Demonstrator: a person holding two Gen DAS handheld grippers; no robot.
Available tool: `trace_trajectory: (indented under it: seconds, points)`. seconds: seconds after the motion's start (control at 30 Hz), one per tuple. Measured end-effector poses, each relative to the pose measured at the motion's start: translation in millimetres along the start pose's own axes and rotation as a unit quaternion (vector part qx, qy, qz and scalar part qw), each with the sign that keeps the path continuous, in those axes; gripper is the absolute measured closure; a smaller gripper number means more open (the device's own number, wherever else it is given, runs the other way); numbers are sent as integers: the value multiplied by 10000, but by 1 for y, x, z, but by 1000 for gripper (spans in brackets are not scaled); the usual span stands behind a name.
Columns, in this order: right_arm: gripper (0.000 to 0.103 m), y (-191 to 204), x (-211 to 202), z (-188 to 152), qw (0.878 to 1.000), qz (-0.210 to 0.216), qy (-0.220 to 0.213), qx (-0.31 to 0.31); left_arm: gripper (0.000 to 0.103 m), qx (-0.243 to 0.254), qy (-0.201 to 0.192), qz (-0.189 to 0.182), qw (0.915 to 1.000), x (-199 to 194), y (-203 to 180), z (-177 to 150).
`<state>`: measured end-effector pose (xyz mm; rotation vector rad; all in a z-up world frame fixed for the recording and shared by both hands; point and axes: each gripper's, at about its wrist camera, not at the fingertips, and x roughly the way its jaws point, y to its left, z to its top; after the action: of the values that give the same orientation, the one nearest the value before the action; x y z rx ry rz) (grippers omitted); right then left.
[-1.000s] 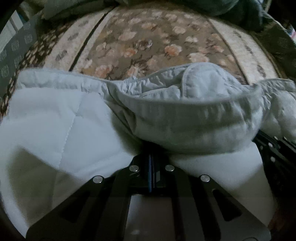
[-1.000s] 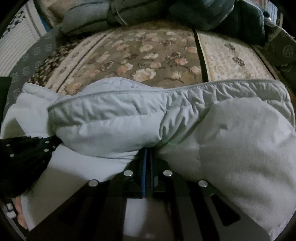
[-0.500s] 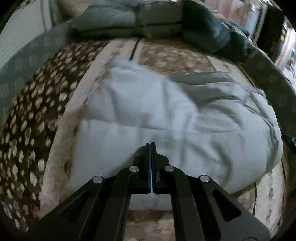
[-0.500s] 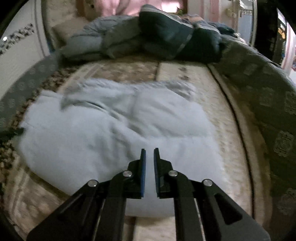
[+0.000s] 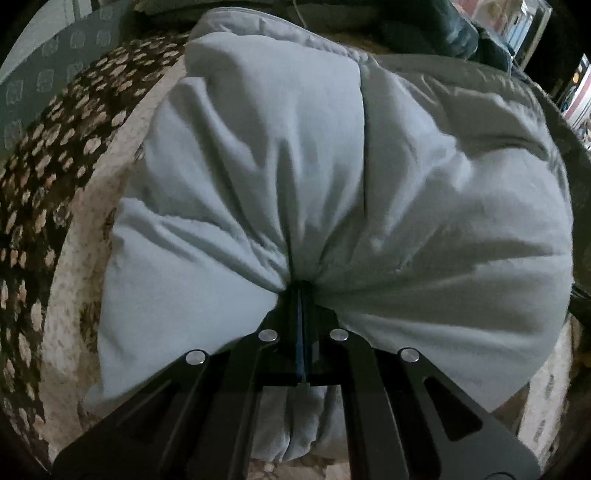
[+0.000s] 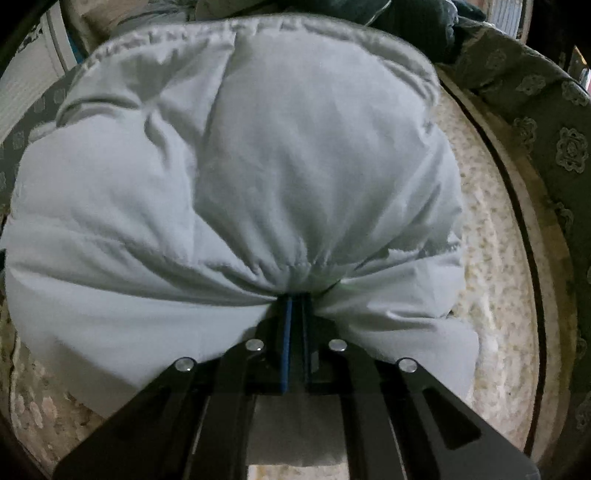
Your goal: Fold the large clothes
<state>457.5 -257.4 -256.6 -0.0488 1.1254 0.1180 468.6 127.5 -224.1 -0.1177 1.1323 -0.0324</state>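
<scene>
A pale grey padded jacket lies bunched on the floral bed cover. My left gripper is shut on its near edge, and the cloth gathers in creases at the jaws. In the right wrist view the same jacket fills the frame, and my right gripper is shut on another part of its near edge. The fingertips of both grippers are buried in the cloth.
The cream and brown floral cover spreads around the jacket. A dark green patterned border runs along the right. Dark bundled clothes lie at the far side. A grey patterned panel stands at the left.
One second ago both grippers held the jacket's edge, then let it drop flat and drew back. Now both have come forward and shut on the near edge again.
</scene>
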Motion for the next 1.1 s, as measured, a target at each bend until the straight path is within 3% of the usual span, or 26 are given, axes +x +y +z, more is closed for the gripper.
trace_trajectory:
  seconds: [0.33,0.43,0.53,0.6,0.63,0.67,0.77,0.8,0.83,0.87,0.93,1.03,1.1]
  points:
    - [100,8,18,10,9997,-211,8,-150,100,-86,117,62,9999,13,2,-2]
    - [98,-2,-8,2,9995,62,-300,59,101,-163,115,150,9997,-7,4,-9]
    - [94,-18,-49,-19,9954,671,-634,265,101,-248,-33,-102,9996,-44,7,-31]
    - [75,-24,-77,-37,9937,836,-705,234,82,-176,-250,-110,9995,-70,10,-51]
    - [56,-27,-90,-47,9930,947,-683,183,80,-189,-294,-123,9993,-78,12,-59]
    - [49,-29,-101,-57,9921,1099,-592,103,79,-234,-331,-169,9990,-90,17,-71]
    - [49,-28,-125,-81,9897,1311,-566,-57,78,-300,-326,-223,9988,-108,28,-97]
    - [49,-28,-127,-85,9901,1260,-621,-23,73,-322,-320,-227,9987,-110,32,-106]
    - [48,-30,-125,-86,9915,1099,-693,-4,67,-356,-325,-197,9986,-108,37,-111]
    - [48,-27,-125,-92,9937,784,-806,-17,54,-424,-400,-78,9983,-103,45,-116]
    - [48,-25,-116,-103,9935,4,-1135,104,50,-609,-464,126,9970,-94,50,-126]
    - [46,-40,-98,-107,9886,254,-1269,775,48,-889,-434,-62,9951,-83,58,-132]
    - [42,-46,-88,-108,9858,217,-1379,931,23,-751,-697,-32,9947,-90,59,-128]
